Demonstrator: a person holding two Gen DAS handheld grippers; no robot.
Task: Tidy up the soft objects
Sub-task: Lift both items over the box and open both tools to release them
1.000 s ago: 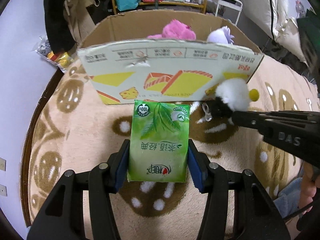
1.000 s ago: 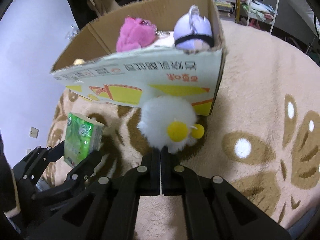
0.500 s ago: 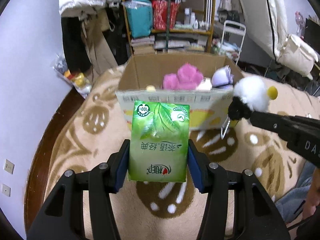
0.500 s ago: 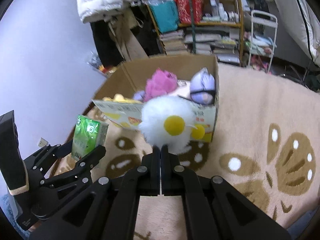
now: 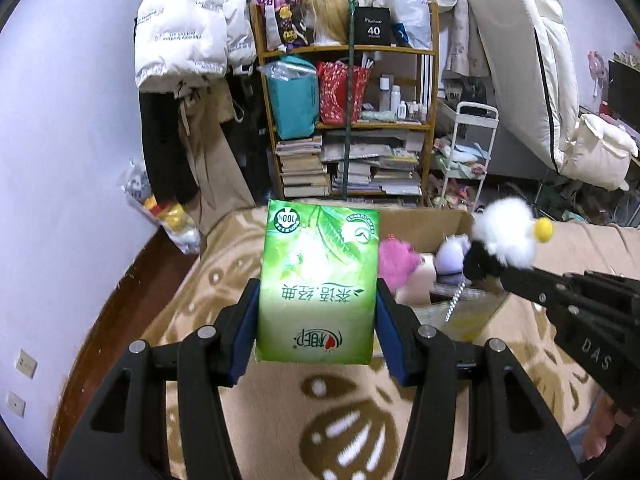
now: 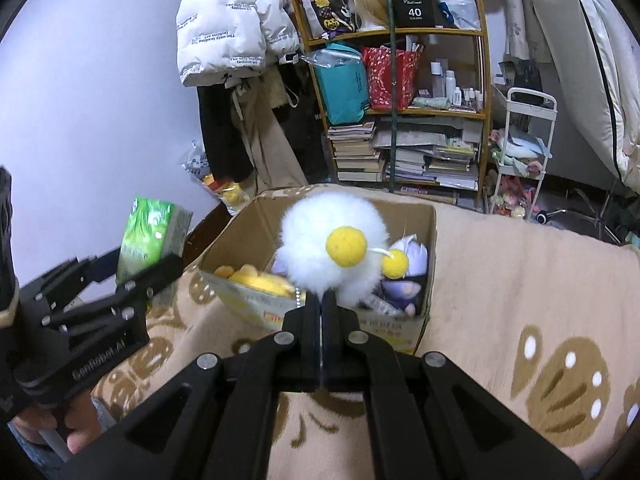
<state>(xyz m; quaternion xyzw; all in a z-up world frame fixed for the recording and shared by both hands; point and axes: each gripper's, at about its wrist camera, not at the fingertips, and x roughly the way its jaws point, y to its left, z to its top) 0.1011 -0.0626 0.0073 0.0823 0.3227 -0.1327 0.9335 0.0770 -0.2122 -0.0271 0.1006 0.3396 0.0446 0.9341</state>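
Note:
My left gripper [image 5: 316,312] is shut on a green tissue pack [image 5: 318,284] and holds it in the air in front of the open cardboard box [image 5: 428,226]. The pack also shows in the right wrist view [image 6: 154,232]. My right gripper [image 6: 321,304] is shut on a white fluffy plush with yellow balls [image 6: 332,250], held above the box [image 6: 428,264]. The plush also shows in the left wrist view [image 5: 506,236]. Inside the box lie a pink plush [image 5: 394,260], a purple plush [image 6: 408,268] and a yellow plush [image 6: 256,278].
The box sits on a beige rug with brown patterns [image 6: 520,300]. Behind it stand a wooden shelf with books and bags [image 6: 400,112], a white cart [image 6: 524,148], hanging coats [image 6: 228,40] and a mattress [image 5: 528,60].
Both grippers have risen with their loads, from beside the box's front wall to above its rim. The box interior now shows from above.

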